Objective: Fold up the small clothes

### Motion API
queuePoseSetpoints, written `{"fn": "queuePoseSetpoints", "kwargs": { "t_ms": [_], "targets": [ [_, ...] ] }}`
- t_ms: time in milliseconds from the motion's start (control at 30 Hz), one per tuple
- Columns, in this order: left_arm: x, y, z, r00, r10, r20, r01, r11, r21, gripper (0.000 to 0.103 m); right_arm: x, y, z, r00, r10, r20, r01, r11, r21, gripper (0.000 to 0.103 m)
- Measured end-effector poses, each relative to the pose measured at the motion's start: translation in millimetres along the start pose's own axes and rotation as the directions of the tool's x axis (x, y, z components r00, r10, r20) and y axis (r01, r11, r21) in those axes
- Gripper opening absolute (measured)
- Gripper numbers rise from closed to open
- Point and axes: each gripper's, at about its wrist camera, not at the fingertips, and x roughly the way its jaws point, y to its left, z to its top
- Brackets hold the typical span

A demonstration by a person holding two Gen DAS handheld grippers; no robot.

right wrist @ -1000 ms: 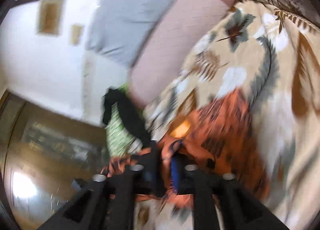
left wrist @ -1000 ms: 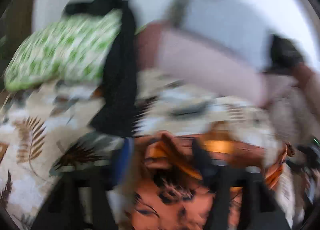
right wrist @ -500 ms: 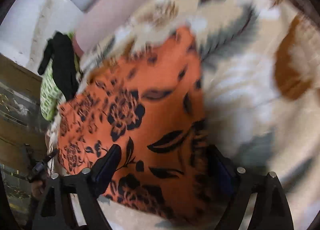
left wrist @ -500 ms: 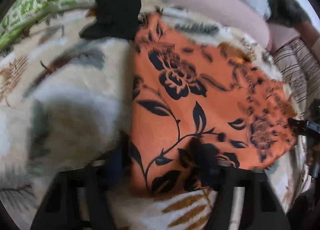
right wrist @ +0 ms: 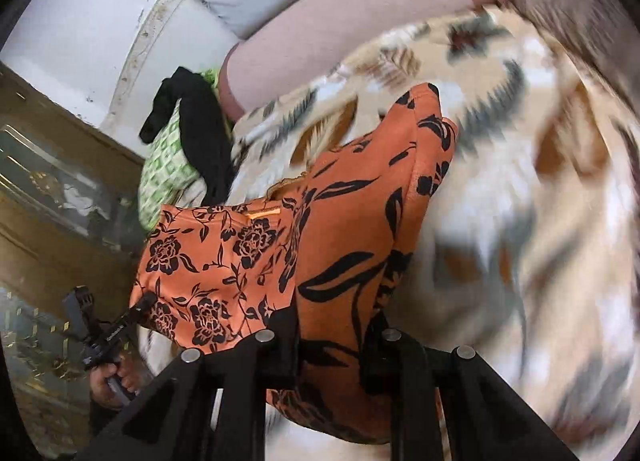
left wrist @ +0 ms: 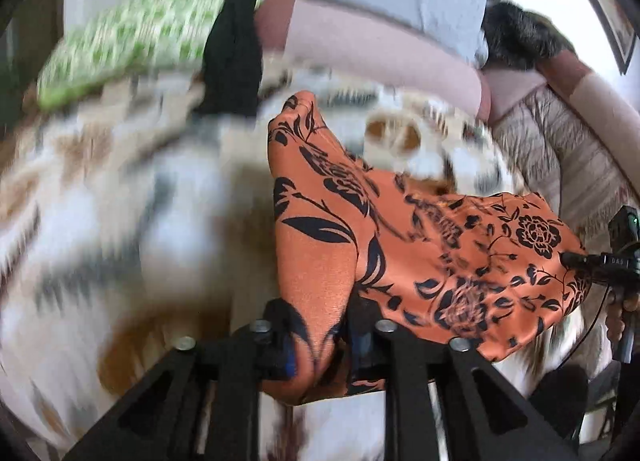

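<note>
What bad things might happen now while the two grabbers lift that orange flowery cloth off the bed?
1. The left gripper and right gripper are closing on bunched edges of the orange cloth; thin folds might slip out.
2. The cloth sags unevenly between them, so the fold may come out crooked.
3. The black garment lies near the cloth's far corner on the blanket; a wide swing might drag it along.

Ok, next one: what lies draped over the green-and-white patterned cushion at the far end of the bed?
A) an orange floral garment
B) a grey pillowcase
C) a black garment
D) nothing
C: a black garment hangs over the green-and-white cushion, while the orange floral garment is nearer the grippers.
</note>
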Motion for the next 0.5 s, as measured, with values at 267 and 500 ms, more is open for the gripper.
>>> {"fn": "queuePoseSetpoints", "kwargs": {
  "t_ms": [267,500],
  "targets": [
    [13.1,19.5,-15.3,0.999,0.022,0.027,-0.022,1.000,-0.019,0.051,5.1,-76.1,-62.3,0.999,-0.021,0.041,0.014,0.985,0.170,0.083],
    [63.3,23.2,44.4,0.998,0.059,-0.023,-0.058,0.997,0.058,0.059,17.7,-69.0,-0.2,0.989,-0.120,0.082,0.113,0.990,0.085,0.083]
  ]
}}
